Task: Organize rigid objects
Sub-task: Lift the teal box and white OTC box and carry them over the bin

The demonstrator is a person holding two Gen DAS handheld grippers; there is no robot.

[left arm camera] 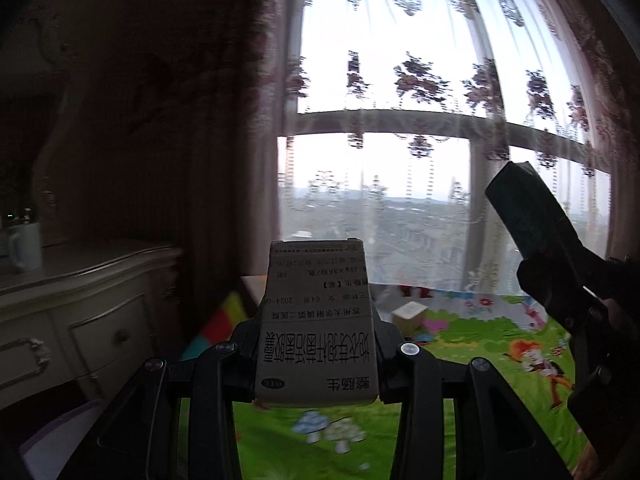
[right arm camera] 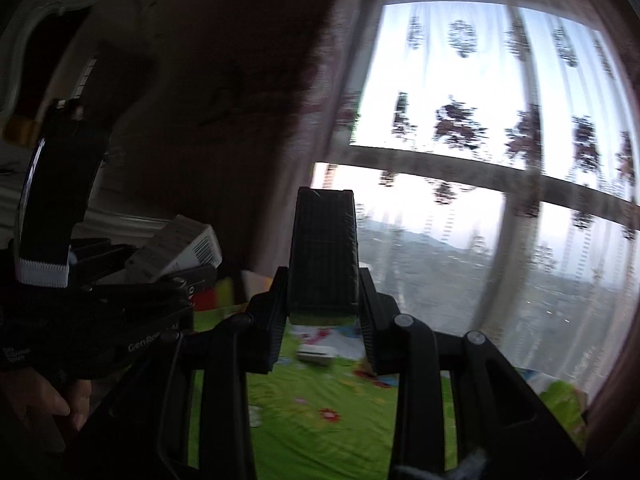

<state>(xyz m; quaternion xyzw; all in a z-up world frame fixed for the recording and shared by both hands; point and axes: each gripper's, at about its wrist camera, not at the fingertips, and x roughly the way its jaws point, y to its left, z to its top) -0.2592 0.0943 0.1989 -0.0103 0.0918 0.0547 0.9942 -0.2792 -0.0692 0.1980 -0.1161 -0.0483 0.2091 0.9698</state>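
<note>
Progress: both boxes are lifted in the air, none is put down yet; a small pale box [left arm camera: 409, 313] waits on the green cartoon-printed play mat [left arm camera: 460, 360].
Left gripper [left arm camera: 316, 344]: pinching a white cardboard medicine box with black print [left arm camera: 316, 320], upright, pointing a little downward.
Right gripper [right arm camera: 323, 312]: pinching a dark rectangular box [right arm camera: 323, 248], held level toward the curtained window [right arm camera: 500, 140].

Medicine box [left arm camera: 316, 320]: matt printed cardboard. Dark box [right arm camera: 323, 256]: matt black, faintly ribbed. Gripper fingers [right arm camera: 272, 332]: matt black plastic, shiny metal screws. Curtain [left arm camera: 420, 80]: sheer embroidered cloth. Dresser [left arm camera: 80, 304]: painted wood, satin. Mat [left arm camera: 480, 360]: glossy printed.
</note>
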